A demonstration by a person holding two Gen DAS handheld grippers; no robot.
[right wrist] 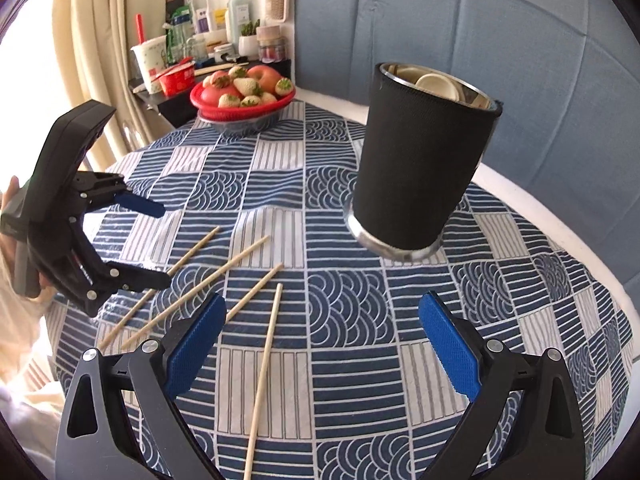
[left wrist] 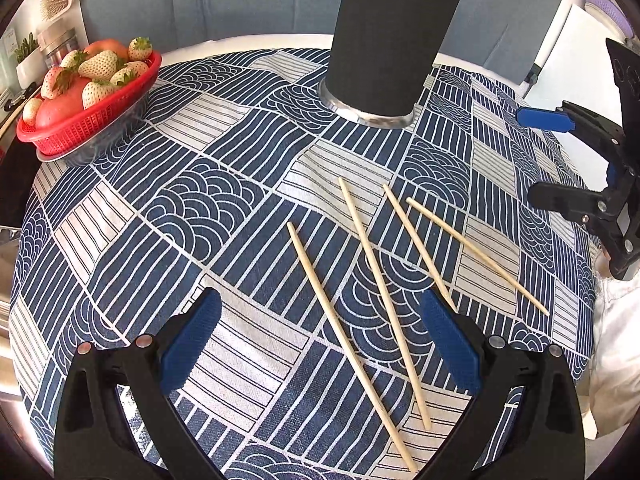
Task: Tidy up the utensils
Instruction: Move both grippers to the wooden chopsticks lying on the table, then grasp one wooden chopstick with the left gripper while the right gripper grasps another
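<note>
Several wooden chopsticks (left wrist: 384,296) lie loose on the blue and white patterned tablecloth (left wrist: 224,208); they also show in the right wrist view (right wrist: 224,276). A tall metal cup in a black sleeve (left wrist: 390,48) stands behind them; in the right wrist view (right wrist: 420,160) pale utensils show inside its rim. My left gripper (left wrist: 320,336) is open and empty, just above the near ends of the chopsticks. My right gripper (right wrist: 322,344) is open and empty, above the cloth between chopsticks and cup. Each gripper shows in the other's view, the right gripper (left wrist: 548,156) and the left gripper (right wrist: 156,244), both open.
A red basket of strawberries and apples (left wrist: 88,92) sits at the table's far left edge, also in the right wrist view (right wrist: 244,94). A cluttered shelf with bottles and cups (right wrist: 208,40) stands beyond it. A blue padded wall (right wrist: 480,40) backs the table.
</note>
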